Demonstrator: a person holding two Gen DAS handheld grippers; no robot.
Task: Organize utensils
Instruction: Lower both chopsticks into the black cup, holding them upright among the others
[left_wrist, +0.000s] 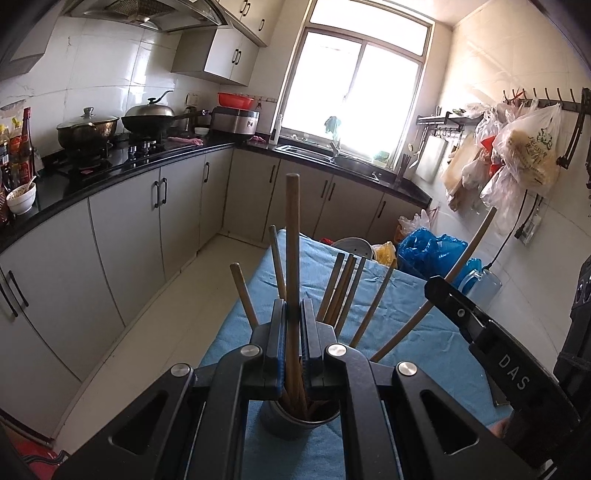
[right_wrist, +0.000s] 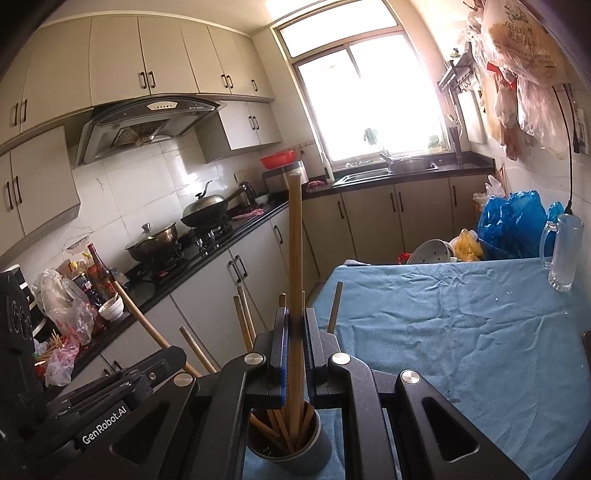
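A grey metal cup (left_wrist: 295, 421) stands on the blue cloth at the table's near edge, holding several wooden chopsticks (left_wrist: 341, 291) that fan outward. My left gripper (left_wrist: 293, 314) is shut on one upright chopstick (left_wrist: 292, 236) whose lower end is in the cup. My right gripper (right_wrist: 295, 325) is shut on another upright chopstick (right_wrist: 295, 258) that also reaches down into the cup (right_wrist: 288, 450). The two grippers sit close together above the cup; the right one shows in the left wrist view (left_wrist: 491, 332) and the left one in the right wrist view (right_wrist: 122, 391).
The table carries a blue cloth (right_wrist: 461, 325) with a glass mug (right_wrist: 563, 254) at its far right. Blue plastic bags (right_wrist: 513, 221) and a metal pot (right_wrist: 432, 253) lie beyond the table. A black counter (left_wrist: 110, 173) with pots runs on the left.
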